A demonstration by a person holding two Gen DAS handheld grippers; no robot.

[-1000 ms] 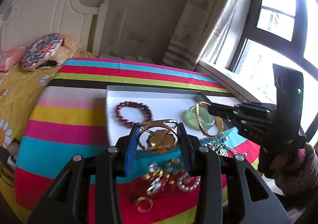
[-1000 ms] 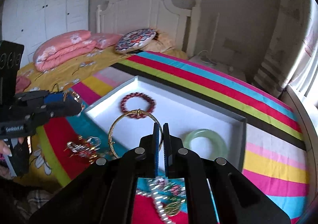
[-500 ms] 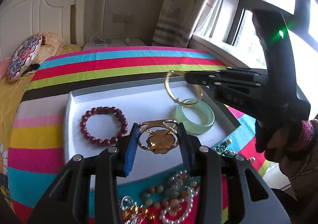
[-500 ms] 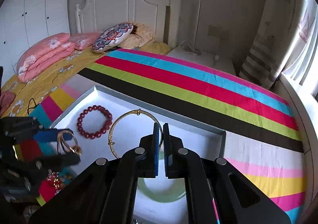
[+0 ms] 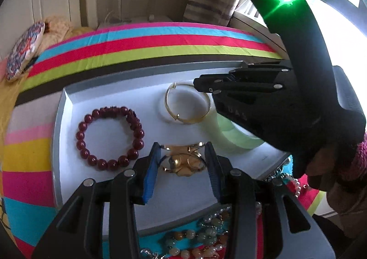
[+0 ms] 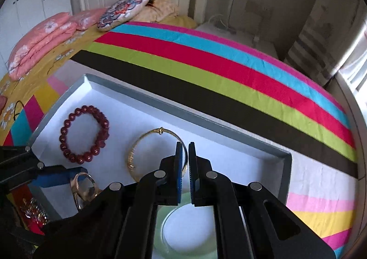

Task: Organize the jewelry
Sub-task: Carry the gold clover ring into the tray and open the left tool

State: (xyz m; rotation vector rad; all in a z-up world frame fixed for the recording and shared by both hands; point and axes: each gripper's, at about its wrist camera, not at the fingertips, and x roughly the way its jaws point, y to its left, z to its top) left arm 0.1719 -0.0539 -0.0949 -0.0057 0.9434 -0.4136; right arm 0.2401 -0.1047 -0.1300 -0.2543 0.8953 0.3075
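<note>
Left gripper (image 5: 182,162): jaws just opened wider w/ the gold brooch (image 5: 183,162) between them; pads now stand clear of it on both sides, so we read it as let go. A sec ago we held it clamped, out over the loose pile on the bedspread.
Brooch: flower-shaped cutout in a gold hoop, shiny, lies near the tray's front edge, about mid-width; whether fully flat on the floor we can't tell.
Meaning: we judge this piece delivered; next we back the left gripper off w/o dragging it.
Pile (image 5: 201,236): pearl and amber-coloured bead strands on the bedspread just outside the tray's front edge, not yet sorted.
Right gripper (image 6: 184,162): jaws all but together, clamped on the rim of the gold bangle (image 6: 146,151). It has come in from the tray's right edge, lower than before.
Bangle: thin gold hoop w/ a small clasp at its far side, tilted, hangs over the tray's middle; its near edge overlaps the jade bangle (image 5: 236,135). Touching the floor or not: can't tell.
Jade bangle: pale green, thick, smooth, at the tray's front-right, partly under our right gripper.
Red bracelet (image 5: 110,135): dark red round beads, flat, toward the left edge, apart from the rest.
Tray (image 6: 160,100): shallow, white floor, grey rim, on the striped bedspread (image 6: 206,61).
</note>
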